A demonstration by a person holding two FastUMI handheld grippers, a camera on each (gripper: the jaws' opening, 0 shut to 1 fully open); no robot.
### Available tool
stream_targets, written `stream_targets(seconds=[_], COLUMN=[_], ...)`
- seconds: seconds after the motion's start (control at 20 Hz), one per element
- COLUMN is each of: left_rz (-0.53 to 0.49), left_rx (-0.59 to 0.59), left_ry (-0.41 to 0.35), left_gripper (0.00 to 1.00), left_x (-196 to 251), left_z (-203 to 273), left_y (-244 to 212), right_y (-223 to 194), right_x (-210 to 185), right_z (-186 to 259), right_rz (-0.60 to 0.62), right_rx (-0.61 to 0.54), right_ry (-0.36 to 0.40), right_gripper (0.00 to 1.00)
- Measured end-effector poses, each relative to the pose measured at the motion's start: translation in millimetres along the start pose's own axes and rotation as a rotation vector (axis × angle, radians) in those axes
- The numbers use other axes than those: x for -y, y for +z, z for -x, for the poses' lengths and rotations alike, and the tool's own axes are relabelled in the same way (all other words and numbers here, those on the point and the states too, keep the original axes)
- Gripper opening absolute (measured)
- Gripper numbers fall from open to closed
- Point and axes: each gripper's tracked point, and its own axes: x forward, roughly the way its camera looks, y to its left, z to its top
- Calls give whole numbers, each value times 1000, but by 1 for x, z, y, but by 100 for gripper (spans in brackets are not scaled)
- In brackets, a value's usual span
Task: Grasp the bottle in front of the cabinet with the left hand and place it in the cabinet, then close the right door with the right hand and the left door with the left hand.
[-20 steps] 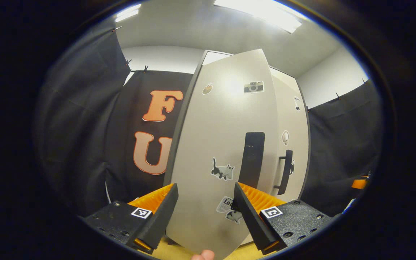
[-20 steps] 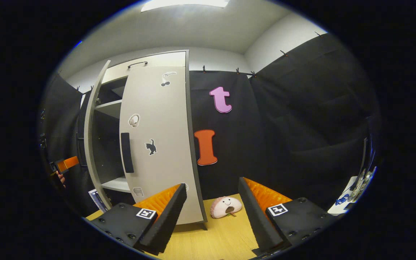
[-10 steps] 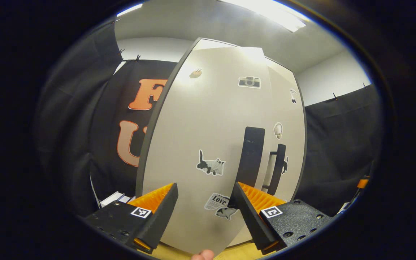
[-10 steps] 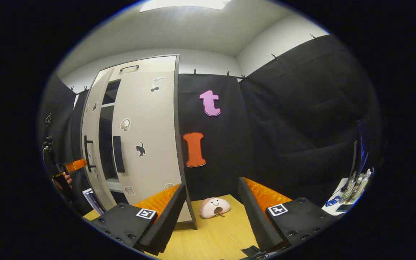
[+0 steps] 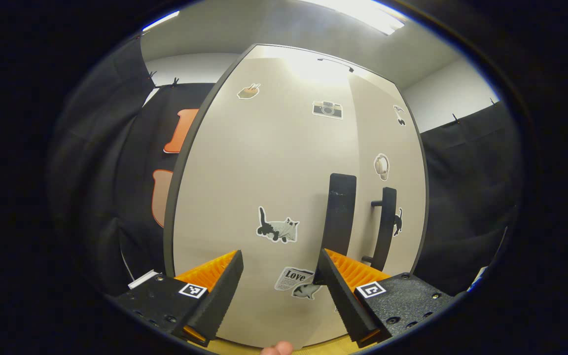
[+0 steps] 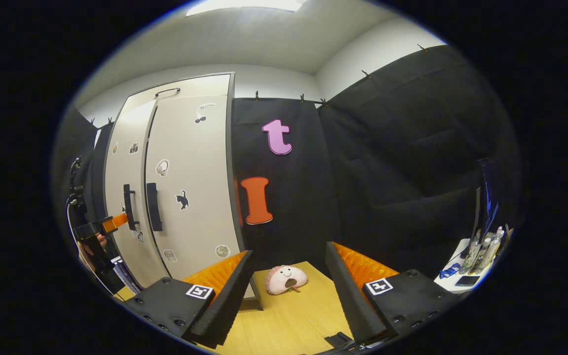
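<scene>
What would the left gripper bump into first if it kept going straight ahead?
Most likely the left door of the cabinet, near the cat sticker. The left gripper points right at it with fingers open.

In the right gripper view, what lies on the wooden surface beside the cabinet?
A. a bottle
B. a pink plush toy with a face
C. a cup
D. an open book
B: the plush toy lies on the wooden surface, just right of the cabinet.

A staged recording booth, not a lived-in home: black cloth walls [image 6: 412, 148] clipped up along white room walls, a sticker-covered beige two-door cabinet [image 6: 185, 172] left of centre, a light wooden floor [image 6: 289, 315], and a pink plush toy [image 6: 285, 279] at lower centre.
</scene>
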Motion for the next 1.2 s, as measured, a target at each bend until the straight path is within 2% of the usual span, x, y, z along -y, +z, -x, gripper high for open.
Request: stream_targets(seconds=[0.15, 0.2, 0.25, 0.45, 0.7, 1.15, 1.2], left_rz=[-4, -3, -2, 33, 36, 30, 36], left_rx=[-2, -2, -1, -7, 21, 29, 23], left_ry=[-2, -2, -3, 3, 8, 28, 34], left_gripper=[95, 92, 95, 95, 95, 95, 95], left_x=[1, 2, 2, 1, -10, -33, -35], left_z=[-3, -4, -6, 1, 42, 132, 141], left_y=[-3, -3, -3, -1, 17, 32, 30], right_y=[-2, -3, -2, -5, -20, -40, -44], right_x=[1, 0, -2, -6, -31, -100, -108], right_z=[2, 3, 5, 7, 7, -5, -6], right_rz=[-1, 0, 3, 18, 20, 24, 25], right_rx=[-11, -12, -13, -11, -34, -69, -74], right_ry=[3, 6, 12, 17, 59, 215, 232], right_gripper=[96, 96, 96, 96, 96, 96, 89])
